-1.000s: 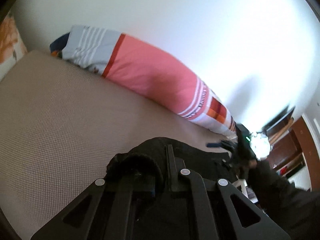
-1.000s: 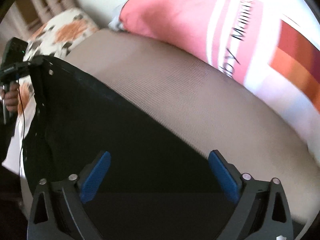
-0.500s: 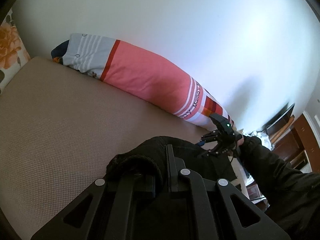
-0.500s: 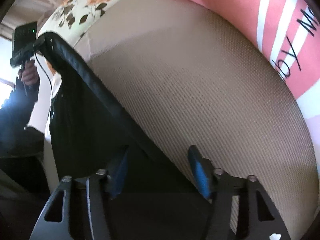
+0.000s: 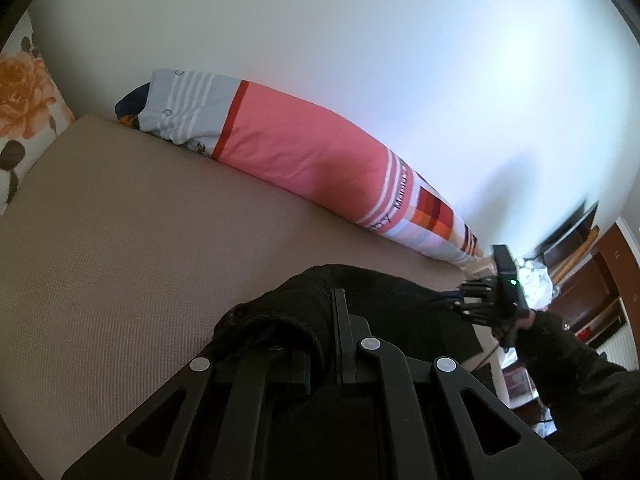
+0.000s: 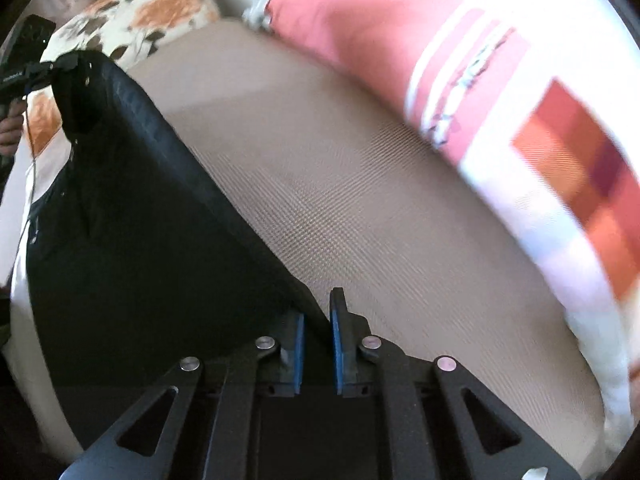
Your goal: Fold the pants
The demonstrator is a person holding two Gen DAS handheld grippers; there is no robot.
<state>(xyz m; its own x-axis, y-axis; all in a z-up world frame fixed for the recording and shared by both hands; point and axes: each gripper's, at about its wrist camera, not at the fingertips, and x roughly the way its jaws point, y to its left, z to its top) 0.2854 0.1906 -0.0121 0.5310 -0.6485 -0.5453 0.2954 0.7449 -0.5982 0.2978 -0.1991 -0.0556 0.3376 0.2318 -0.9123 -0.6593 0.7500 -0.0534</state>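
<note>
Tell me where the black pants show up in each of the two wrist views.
Left wrist view: the black pants sit at bottom centre, bunched over the left hand-held gripper and stretching right toward the other one.
Right wrist view: they fill the left half, the edge running from the upper left down into the right hand-held gripper.
Shared landmark: the pink striped pillow along the wall.

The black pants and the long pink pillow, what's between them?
Only bare brown mattress between pants and pillow, in both views.
</note>
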